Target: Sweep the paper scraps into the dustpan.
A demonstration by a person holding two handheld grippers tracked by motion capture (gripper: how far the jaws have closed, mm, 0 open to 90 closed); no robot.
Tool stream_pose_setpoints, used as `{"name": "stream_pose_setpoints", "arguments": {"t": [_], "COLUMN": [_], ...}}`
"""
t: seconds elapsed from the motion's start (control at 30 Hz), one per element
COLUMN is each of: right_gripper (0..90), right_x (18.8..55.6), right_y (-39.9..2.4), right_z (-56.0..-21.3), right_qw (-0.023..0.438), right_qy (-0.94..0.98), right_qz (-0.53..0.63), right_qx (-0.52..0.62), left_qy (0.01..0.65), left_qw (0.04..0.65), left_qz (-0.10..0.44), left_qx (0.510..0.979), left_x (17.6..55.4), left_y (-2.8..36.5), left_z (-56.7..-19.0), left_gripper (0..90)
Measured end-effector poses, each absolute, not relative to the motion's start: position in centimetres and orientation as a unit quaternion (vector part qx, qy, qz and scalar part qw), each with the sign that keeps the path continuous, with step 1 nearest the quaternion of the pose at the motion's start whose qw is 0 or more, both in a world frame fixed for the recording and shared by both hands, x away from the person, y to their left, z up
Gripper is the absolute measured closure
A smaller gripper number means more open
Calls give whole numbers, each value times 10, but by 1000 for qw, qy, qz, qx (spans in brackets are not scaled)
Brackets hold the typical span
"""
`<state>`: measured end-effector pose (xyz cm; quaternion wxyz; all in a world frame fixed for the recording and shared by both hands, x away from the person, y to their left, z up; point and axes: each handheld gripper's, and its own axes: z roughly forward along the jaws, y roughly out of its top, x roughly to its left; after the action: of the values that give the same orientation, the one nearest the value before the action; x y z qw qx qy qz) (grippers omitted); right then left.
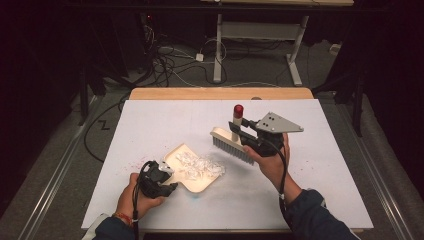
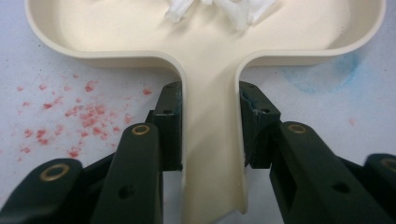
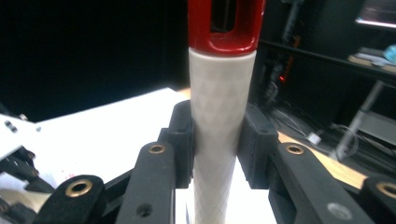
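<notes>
1. Red specks (image 2: 79, 116): scattered on the white table cover (image 1: 150, 120), left of the dustpan handle.
2. Left gripper (image 1: 167, 181): held low near the table's near edge; its jaws are clamped on the handle of the cream dustpan (image 1: 197, 182), one pad on each side.
3. Dustpan: lies flat on the cover at centre-left, holding a heap of clear plastic scraps (image 1: 200, 165).
4. Brush (image 1: 231, 144): raised just right of the dustpan, bristles angled down, red-capped handle pointing up.
5. Right gripper (image 1: 240, 131): its jaws are closed around the brush's white handle below the red cap.
</notes>
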<state>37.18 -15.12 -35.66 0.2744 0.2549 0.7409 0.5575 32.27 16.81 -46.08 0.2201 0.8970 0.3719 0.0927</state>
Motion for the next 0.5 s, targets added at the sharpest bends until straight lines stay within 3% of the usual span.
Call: {"name": "stream_pose_setpoints", "arguments": {"t": [0.17, 0.5], "right_gripper": [704, 704], "right_x": [358, 344], "right_y": [-146, -102], "right_z": [-368, -378], "right_qw": [286, 261], "right_qy": [761, 772], "right_qz": [525, 528], "right_qx": [252, 237], "left_qy": [374, 374], "left_qw": [218, 221], "left_qz": [92, 92], "left_qx": [897, 896], "left_x": [323, 323], "left_y": [167, 166], "left_z": [-460, -460], "left_gripper": [635, 635]}}
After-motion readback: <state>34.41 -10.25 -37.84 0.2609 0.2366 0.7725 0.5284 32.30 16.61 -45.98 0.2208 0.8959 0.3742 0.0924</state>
